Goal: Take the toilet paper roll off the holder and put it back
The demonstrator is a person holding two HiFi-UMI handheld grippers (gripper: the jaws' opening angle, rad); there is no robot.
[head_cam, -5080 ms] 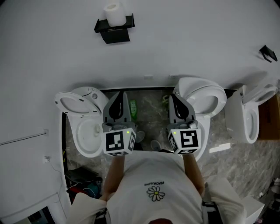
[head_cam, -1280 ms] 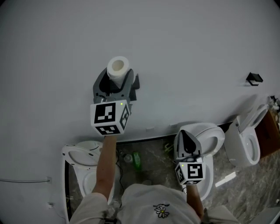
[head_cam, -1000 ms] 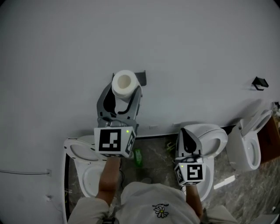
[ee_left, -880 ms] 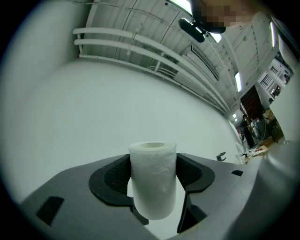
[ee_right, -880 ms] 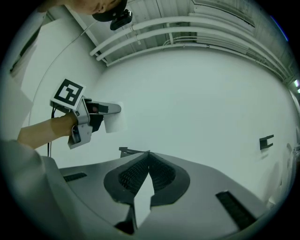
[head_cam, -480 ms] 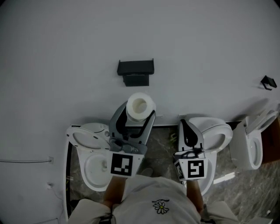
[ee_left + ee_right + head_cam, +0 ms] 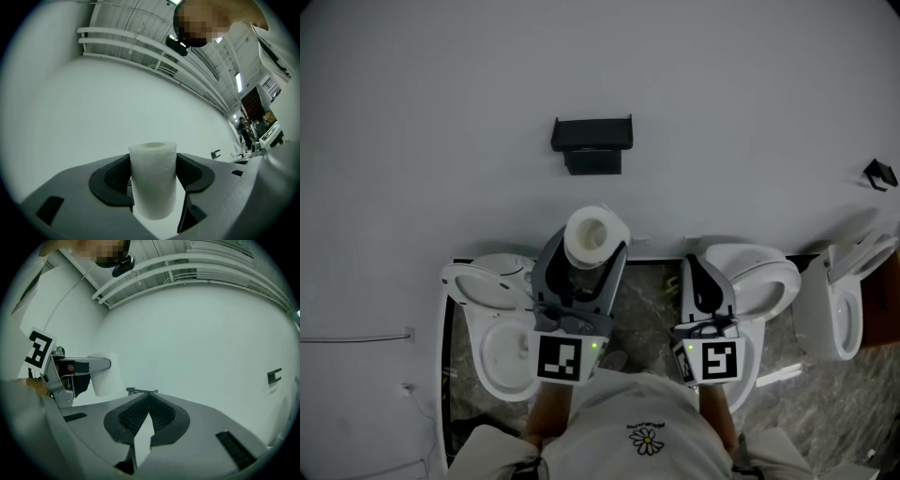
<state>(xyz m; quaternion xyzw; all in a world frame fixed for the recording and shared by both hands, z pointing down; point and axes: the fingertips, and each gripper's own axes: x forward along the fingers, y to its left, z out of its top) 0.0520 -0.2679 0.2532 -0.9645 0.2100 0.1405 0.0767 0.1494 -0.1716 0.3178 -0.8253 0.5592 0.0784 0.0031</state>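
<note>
The white toilet paper roll [image 7: 593, 236] stands upright between the jaws of my left gripper [image 7: 588, 246], which is shut on it well below the holder. In the left gripper view the toilet paper roll [image 7: 153, 179] fills the gap between both pads. The black holder [image 7: 592, 143] hangs bare on the white wall above. My right gripper [image 7: 695, 278] is shut with nothing in it, held lower right over a toilet. In the right gripper view its jaws meet at the tips [image 7: 148, 393], and the toilet paper roll [image 7: 106, 374] shows at the left.
Three white toilets stand along the wall's foot: the left toilet [image 7: 492, 323], the middle toilet [image 7: 756, 281] and the right toilet [image 7: 839, 295]. A second small black fixture [image 7: 880, 173] is on the wall far right. A green bottle lies on the marble floor between the toilets.
My left gripper has carried the roll off the holder and down toward my body. The holder is now bare. The right gripper has stayed in place.
</note>
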